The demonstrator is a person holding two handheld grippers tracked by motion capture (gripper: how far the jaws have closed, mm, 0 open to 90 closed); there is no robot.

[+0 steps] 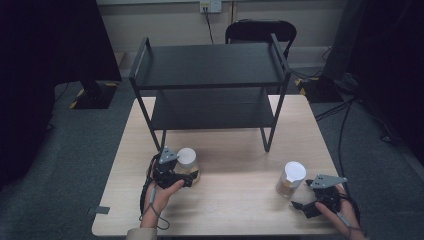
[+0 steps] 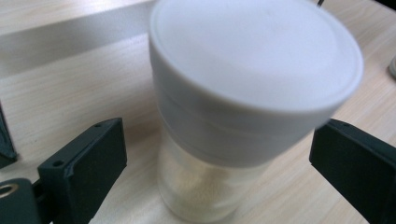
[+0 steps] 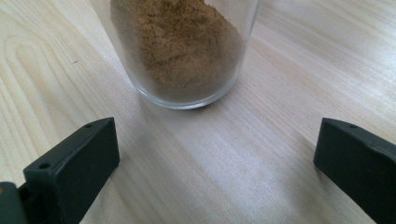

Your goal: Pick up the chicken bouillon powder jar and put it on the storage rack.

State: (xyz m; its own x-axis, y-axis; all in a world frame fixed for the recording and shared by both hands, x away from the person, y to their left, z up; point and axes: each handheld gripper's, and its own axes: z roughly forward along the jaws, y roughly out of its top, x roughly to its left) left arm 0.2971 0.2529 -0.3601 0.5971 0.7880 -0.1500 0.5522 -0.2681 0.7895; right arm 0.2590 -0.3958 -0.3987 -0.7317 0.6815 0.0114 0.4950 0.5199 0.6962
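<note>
Open left claw (image 2: pixel 217 172) straddles smooth white-lidded glass jar (image 2: pixel 233 102).

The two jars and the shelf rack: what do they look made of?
Left jar and right jar: clear glass by the look, see-through walls; the lid is matte white, probably plastic. Shelf rack: black, thin frame, likely painted metal.
</note>
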